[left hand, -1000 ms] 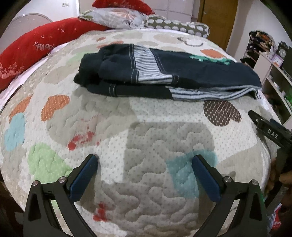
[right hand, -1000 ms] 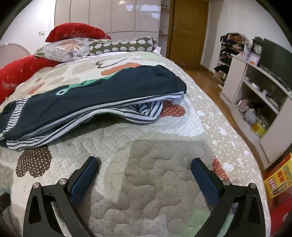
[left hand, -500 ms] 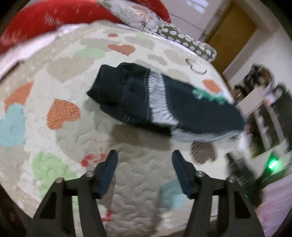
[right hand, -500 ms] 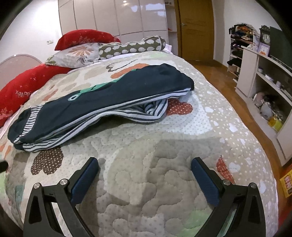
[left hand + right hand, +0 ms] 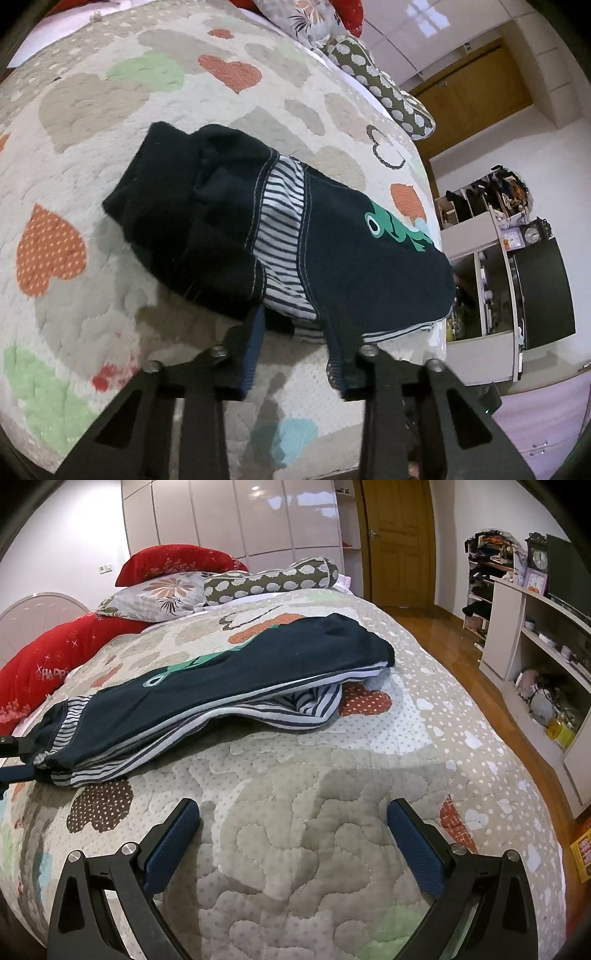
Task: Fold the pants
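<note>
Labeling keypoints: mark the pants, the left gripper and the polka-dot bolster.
pants (image 5: 369,266), left wrist view, on the navy panel below the green print.
left gripper (image 5: 295,332), left wrist view, midway between fingertips.
polka-dot bolster (image 5: 269,581), right wrist view, mid-length.

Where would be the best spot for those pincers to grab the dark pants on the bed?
Probably the near edge of the pants, by the striped band, coming in low along the quilt. The layers stack there into a thin lip facing the left gripper, whose fingers already straddle it. The right gripper hangs open over bare quilt.
</note>
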### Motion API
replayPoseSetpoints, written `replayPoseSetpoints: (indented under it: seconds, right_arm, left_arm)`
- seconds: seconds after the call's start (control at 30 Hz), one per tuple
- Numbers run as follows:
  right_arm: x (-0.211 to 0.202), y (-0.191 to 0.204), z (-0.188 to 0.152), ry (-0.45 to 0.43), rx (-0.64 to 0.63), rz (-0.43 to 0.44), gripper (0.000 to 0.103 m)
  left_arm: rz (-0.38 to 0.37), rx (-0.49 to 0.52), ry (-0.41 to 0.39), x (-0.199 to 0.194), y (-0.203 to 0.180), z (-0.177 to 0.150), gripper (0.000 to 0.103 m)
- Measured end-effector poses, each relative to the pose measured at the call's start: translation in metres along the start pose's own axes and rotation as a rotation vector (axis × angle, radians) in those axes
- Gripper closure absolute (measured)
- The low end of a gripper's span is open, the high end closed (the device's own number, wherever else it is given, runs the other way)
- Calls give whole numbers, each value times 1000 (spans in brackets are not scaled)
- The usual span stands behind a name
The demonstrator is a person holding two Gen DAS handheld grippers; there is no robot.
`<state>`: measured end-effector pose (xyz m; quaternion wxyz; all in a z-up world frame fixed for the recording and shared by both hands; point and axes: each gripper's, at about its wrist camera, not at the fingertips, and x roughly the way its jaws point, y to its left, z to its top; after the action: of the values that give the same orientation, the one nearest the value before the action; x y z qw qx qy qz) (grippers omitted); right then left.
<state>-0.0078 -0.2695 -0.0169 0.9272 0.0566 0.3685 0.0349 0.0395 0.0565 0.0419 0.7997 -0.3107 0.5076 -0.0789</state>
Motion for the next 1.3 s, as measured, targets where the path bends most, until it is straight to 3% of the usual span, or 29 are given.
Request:
replayPoseSetpoints:
  seconds: [0.27, 0.37, 0.4, 0.43, 0.5, 0.6, 0.63, 0.67, 0.73, 0.83, 0.9, 1.1, 1.2, 1.3]
  right_arm:
    - [0, 3, 1, 14, -15, -24, 0]
    - [0, 2, 4, 28, -12, -12, 0]
    - [-1, -1, 7, 41, -7, 6, 0]
    - [-5, -5, 14, 54, 4, 41, 3]
    - [-16, -10, 25, 54, 29, 118, 12]
    - [-40, -10, 47, 29, 89, 269, 12]
    - [-43, -4, 56, 51, 107, 384, 12]
    - [-42, 1, 60, 73, 116, 447, 12]
    - [-28, 20, 69, 176, 164, 668, 12]
    - [6, 49, 72, 313, 253, 850, 12]
    - [27, 60, 74, 349, 302, 859, 12]
    - [82, 47, 81, 363, 476, 687, 12]
    - [84, 24, 86, 331, 513, 615, 21]
    - [86, 7, 100, 297, 503, 521, 42]
  left_arm:
    - [-43, -69, 30, 16, 8, 11, 74]
    - [-31, -43, 32, 20, 4, 13, 74]
    - [-24, -29, 26, 18, 2, 14, 86]
    - [-20, -15, 19, 17, 1, 15, 102]
    - [-27, 3, 6, 13, 1, 19, 102]
    - [-54, 3, -22, 7, 0, 26, 102]
    - [-59, 6, -28, 6, -1, 27, 102]
    - [-63, 7, -36, 5, -2, 29, 102]
    - [-76, 5, -47, 2, -3, 32, 102]
    - [-85, 8, -65, -4, -3, 37, 102]
    - [-86, 16, -78, -9, -3, 39, 102]
    - [-92, 23, -110, -24, 4, 44, 102]
    - [-91, 19, -123, -26, 8, 47, 102]
    - [-89, 10, -124, -24, 11, 50, 102]
